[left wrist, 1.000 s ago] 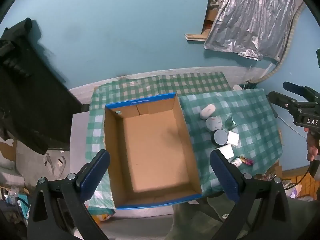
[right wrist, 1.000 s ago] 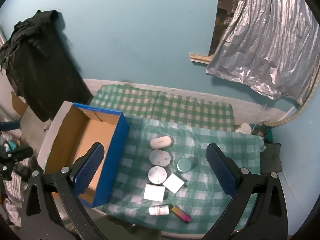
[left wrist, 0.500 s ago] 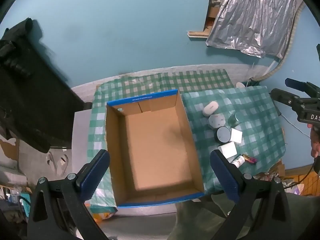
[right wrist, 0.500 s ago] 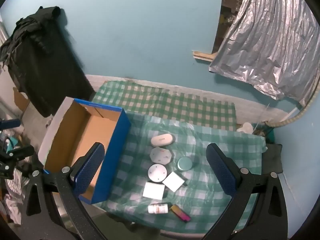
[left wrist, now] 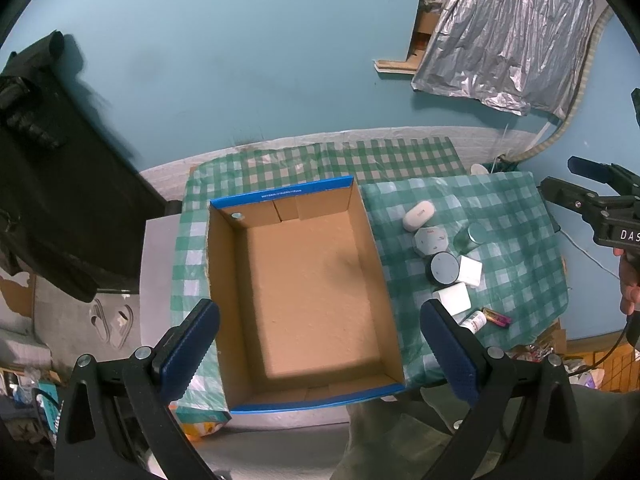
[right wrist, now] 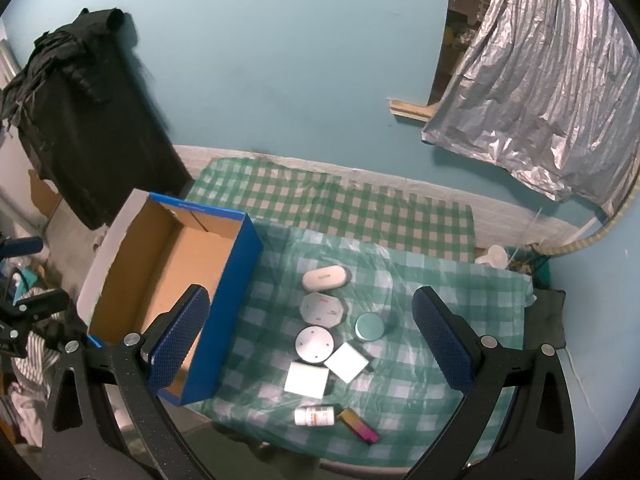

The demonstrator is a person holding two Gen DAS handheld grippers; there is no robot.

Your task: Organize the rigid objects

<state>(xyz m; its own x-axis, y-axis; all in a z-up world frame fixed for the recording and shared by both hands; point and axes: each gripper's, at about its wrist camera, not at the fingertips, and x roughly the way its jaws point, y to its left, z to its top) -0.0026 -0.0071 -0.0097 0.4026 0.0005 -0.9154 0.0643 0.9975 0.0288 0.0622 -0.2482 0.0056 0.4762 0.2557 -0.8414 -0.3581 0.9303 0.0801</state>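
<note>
Both views edge back slightly from the cardboard box [left wrist: 308, 288], left hand-held gripper [left wrist: 320, 350] wide, right hand-held gripper [right wrist: 310, 342] wide above white cases [right wrist: 306, 378], both holding nothing.

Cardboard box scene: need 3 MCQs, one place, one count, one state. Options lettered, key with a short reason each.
1. Where do the loose items lie relative to the cardboard box?
A. Inside it
B. Beside it on the checked cloth
C. On the floor

2. How many flat white square boxes lie in the cluster?
A. Two
B. Four
C. None

3. What state is the right gripper in?
A. Shut on the white bottle
B. Shut on nothing
C. Open, holding nothing

Key:
1 B: the white oval case, round teal tin and the others rest on the cloth outside the box's blue wall; nothing loose shows on the box floor.
2 A: one white square box and a second white square box sit beside the grey round puck.
3 C: its fingers stand wide apart above the items, with nothing between them.
</note>
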